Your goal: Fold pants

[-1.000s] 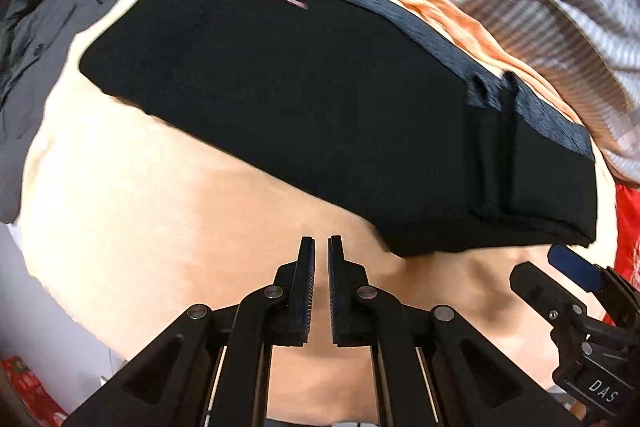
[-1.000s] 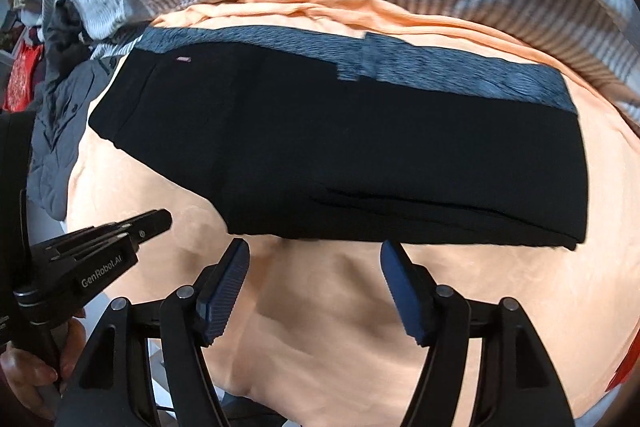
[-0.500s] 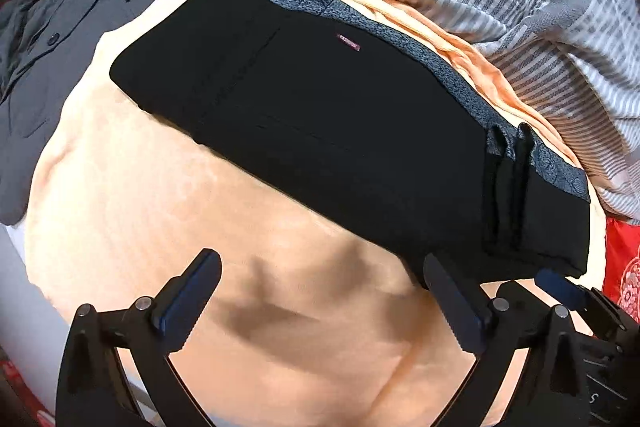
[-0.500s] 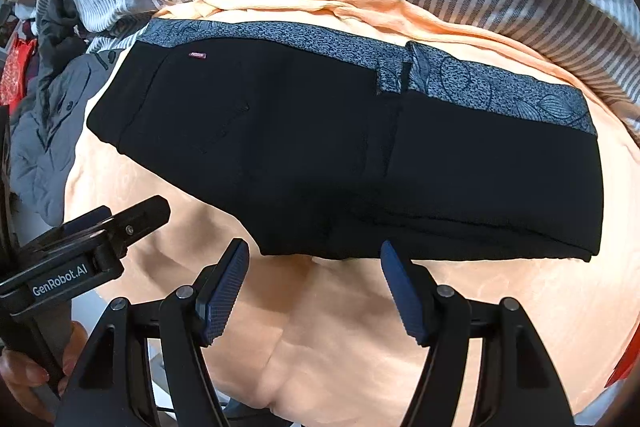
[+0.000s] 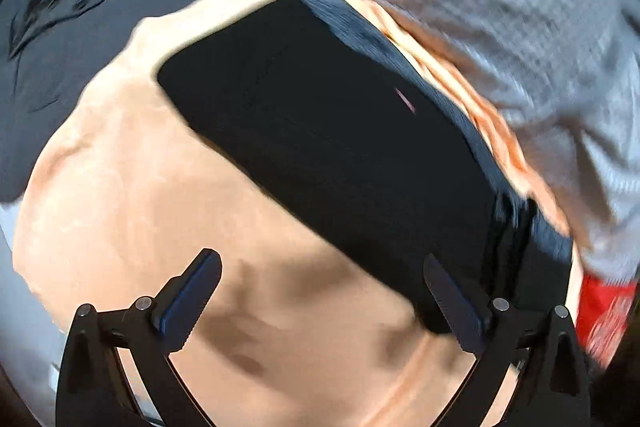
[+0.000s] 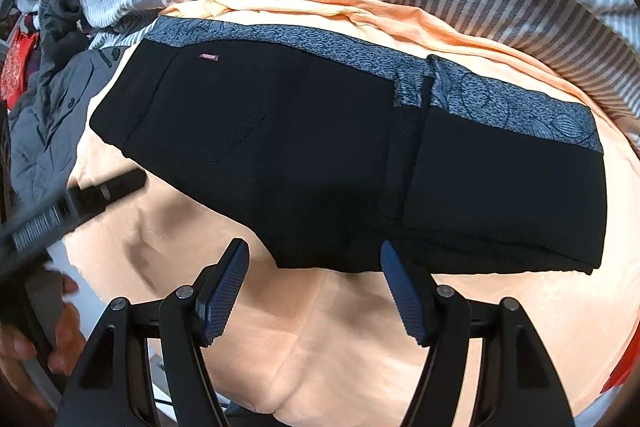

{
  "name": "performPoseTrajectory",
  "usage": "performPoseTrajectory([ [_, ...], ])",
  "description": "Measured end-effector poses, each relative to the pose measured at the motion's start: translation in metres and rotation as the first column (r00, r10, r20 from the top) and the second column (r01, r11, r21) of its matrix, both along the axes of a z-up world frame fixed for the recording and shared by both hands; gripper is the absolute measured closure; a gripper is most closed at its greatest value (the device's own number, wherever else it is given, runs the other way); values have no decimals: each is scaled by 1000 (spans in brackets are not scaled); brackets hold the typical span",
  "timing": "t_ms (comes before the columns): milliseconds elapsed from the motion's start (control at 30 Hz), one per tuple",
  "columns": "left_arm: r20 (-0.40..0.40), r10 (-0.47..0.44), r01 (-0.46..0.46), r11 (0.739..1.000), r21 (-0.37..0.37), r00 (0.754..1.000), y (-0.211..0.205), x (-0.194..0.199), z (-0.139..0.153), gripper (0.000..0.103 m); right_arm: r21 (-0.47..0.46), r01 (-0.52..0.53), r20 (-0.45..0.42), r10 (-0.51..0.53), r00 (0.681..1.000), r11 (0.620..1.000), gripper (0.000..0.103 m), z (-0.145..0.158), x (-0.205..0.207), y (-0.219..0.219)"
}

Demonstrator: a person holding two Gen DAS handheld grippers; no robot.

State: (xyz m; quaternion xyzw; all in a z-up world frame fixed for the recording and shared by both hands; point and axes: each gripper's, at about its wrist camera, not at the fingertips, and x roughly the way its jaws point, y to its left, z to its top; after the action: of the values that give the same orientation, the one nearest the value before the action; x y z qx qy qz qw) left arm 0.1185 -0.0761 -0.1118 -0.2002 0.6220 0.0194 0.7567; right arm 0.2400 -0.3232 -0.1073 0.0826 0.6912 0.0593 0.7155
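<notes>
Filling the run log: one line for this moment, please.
stage: pants folded flat on orange sheet | left tool: open, empty | right tool: open, empty, above near edge | contact: none

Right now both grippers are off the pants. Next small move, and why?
Probably bring the right gripper forward onto the near edge of the pants and close. Its jaws are open and empty just short of that edge; the pants lie folded flat on the orange sheet, untouched.

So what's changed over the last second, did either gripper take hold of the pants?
No. The left gripper went from shut to wide open with nothing between its jaws, and swung sideways along the pants. The right gripper stayed open and empty; the pants lie folded as before.
</notes>
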Motion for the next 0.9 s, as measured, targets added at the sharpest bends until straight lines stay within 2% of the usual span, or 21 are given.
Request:
performPoseTrajectory([
  [267,-22,108,-108,994,-10,994,46,21,-12,1,5,-19,-12,19,1000,1000,31,-6,3,9],
  [333,-24,151,-152,987,-50,988,55,23,-18,1,5,-22,-17,22,1000,1000,31,-8,4,11],
  [433,-11,179,-178,973,-147,984,65,26,-26,2,5,-29,-20,30,999,1000,31,-10,6,13],
  [567,14,193,-185,955,-232,981,66,33,-38,2,8,-39,-24,39,999,999,31,-14,9,17],
  [767,26,212,-193,926,-325,977,64,43,-55,2,20,-50,-29,51,998,999,31,-19,12,22],
  [900,70,208,-167,910,-380,976,60,48,-59,2,29,-52,-24,53,998,998,31,-20,13,25],
])
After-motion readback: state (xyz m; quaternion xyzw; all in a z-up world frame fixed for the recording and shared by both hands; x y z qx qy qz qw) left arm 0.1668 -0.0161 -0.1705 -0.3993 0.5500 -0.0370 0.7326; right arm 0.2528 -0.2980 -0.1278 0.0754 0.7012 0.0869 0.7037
